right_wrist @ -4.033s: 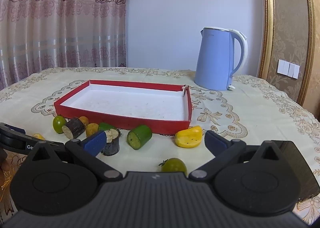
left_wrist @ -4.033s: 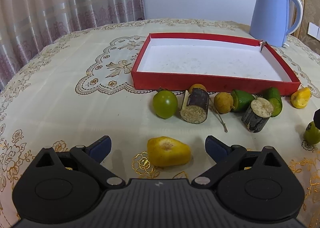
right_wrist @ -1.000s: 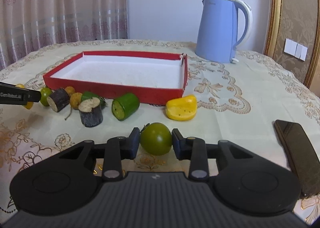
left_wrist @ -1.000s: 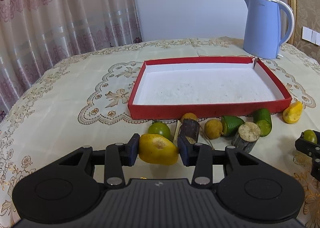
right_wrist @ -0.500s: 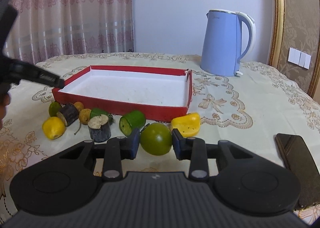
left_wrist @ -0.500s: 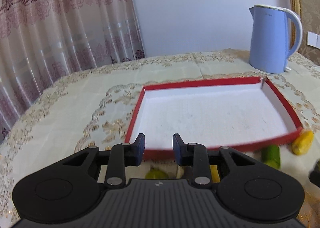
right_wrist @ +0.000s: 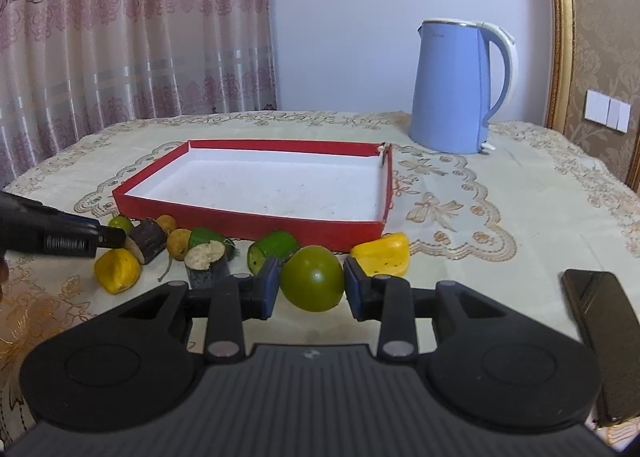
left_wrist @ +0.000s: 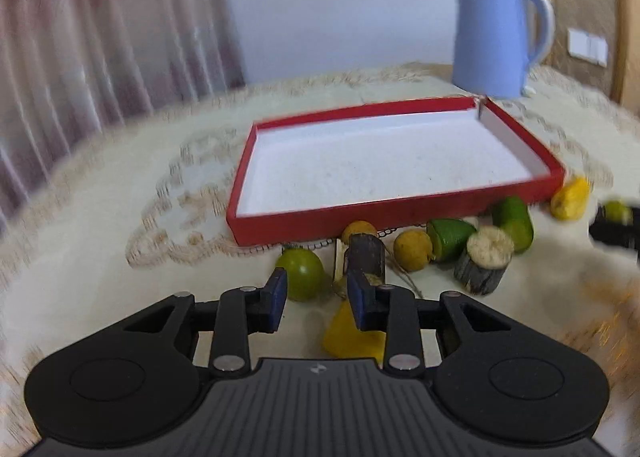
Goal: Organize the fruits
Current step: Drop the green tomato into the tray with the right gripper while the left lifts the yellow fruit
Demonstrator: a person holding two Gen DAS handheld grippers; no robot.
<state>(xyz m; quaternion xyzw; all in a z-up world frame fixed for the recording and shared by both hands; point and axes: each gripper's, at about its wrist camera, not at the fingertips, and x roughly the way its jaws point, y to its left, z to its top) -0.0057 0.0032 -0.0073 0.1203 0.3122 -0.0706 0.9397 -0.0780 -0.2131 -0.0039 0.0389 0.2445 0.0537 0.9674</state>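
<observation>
Gripping green fruit (right_wrist: 312,283) in right gripper (right_wrist: 311,287), table-side of red tray (right_wrist: 256,225).

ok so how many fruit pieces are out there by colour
green fruit: 4
yellow fruit: 2
tan round fruit: 2
dark stalk pieces: 2
total: 10

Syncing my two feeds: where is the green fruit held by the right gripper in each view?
Left wrist: green fruit at the far right edge, blurred.
Right wrist: low centre, clamped in the right gripper.
Shared landmark: the red tray, just behind the fruit row in both.
</observation>
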